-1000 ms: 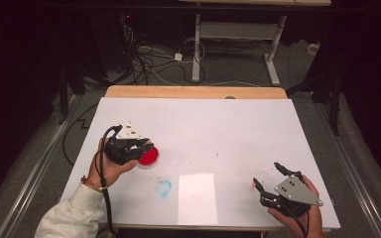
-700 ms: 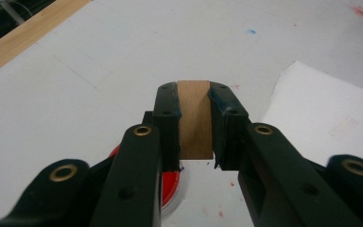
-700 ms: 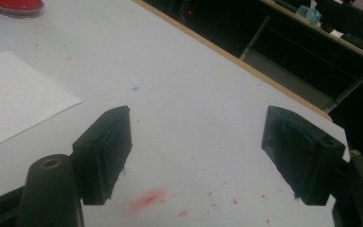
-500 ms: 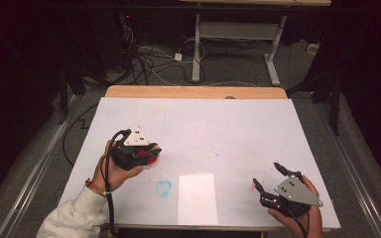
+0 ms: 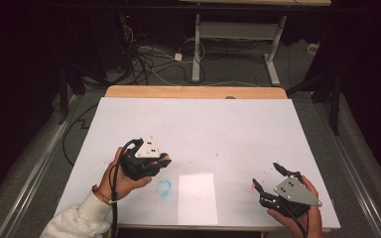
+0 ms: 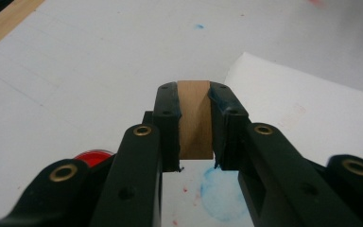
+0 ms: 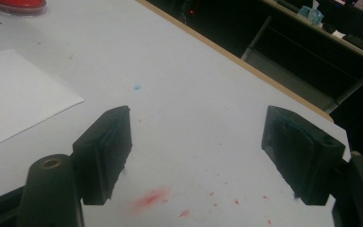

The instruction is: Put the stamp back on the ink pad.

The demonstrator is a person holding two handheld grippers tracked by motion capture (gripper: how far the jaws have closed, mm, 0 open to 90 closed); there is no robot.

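We hold the wooden stamp block (image 6: 196, 118) clamped between the jaws of the left gripper (image 5: 151, 163), upright so its face points down at the table (image 5: 198, 124). From the red ink pad (image 6: 92, 158), which sits at 7 o'clock of the block in the left gripper view, we judge the stamp inked and bound for the white paper sheet (image 5: 197, 198), at 4 o'clock of that gripper in the high view. The blue smudge (image 5: 163, 187) lies just below. The right gripper (image 5: 268, 179) rests at 3 o'clock of the sheet, jaws wide and empty, likely ready to steady it.

No legible text or labels anywhere.
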